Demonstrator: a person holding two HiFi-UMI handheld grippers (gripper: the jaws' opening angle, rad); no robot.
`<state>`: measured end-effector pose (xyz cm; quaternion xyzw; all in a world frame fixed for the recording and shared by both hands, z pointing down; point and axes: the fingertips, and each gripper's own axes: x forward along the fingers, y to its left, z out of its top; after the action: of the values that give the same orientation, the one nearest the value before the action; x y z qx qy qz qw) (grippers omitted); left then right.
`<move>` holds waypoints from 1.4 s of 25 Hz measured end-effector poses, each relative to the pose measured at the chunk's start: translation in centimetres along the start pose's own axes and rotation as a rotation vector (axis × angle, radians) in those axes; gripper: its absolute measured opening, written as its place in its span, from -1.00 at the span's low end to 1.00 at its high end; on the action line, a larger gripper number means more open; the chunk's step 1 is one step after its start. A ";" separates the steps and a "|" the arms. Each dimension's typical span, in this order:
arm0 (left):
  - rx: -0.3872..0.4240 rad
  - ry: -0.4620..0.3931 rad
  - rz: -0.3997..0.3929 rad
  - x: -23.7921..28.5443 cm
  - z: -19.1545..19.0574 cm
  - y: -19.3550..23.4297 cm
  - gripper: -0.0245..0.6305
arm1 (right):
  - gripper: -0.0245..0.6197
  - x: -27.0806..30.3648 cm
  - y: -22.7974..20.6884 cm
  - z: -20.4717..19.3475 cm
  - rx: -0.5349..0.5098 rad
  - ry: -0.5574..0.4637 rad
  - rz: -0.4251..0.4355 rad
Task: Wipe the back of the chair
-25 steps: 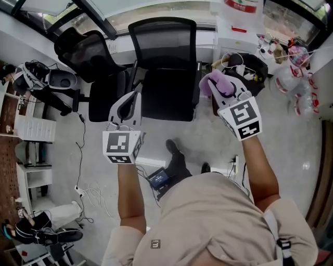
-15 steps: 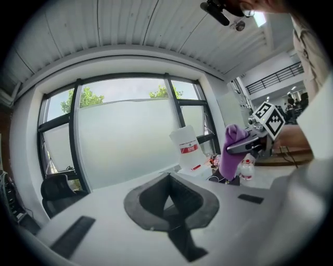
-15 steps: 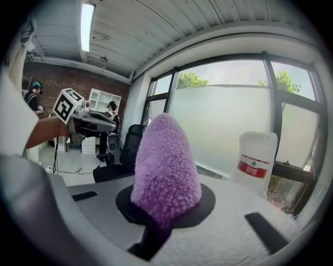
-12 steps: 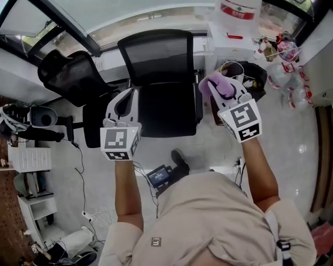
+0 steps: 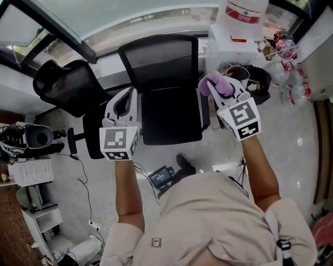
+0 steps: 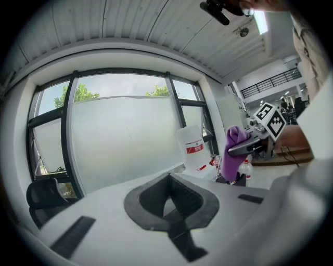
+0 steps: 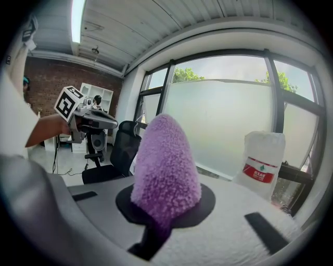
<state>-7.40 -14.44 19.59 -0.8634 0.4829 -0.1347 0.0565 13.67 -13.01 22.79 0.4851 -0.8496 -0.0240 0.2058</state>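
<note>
Floor: pale grey floor (image 5: 296, 145) with a glossy sheen.
Windows: a curved row of frosted panes (image 7: 229, 124) in dark frames, with green treetops (image 6: 80, 93) showing above the frosting.
Ceiling: white ribbed panels (image 7: 156, 31) with one lit strip light (image 7: 78, 18).
Walls: a brick wall (image 7: 49, 78) on one side.
Light: even daylight through the glass.
Furniture: a spare black mesh chair (image 5: 65, 85) near the window; white shelving (image 7: 101, 96) against the brick; a white cabinet (image 5: 229, 47) carrying a large water bottle (image 5: 242, 13).
</note>
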 end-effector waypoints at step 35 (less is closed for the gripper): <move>-0.095 0.112 0.217 7.5 -19.3 15.2 -0.91 | -0.83 43.2 5.9 -5.4 -0.077 -0.010 0.104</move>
<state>-21.66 -28.22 35.96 -0.7990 0.5816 -0.1530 0.0029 -8.27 -45.07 43.27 0.4320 -0.8730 -0.0485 0.2213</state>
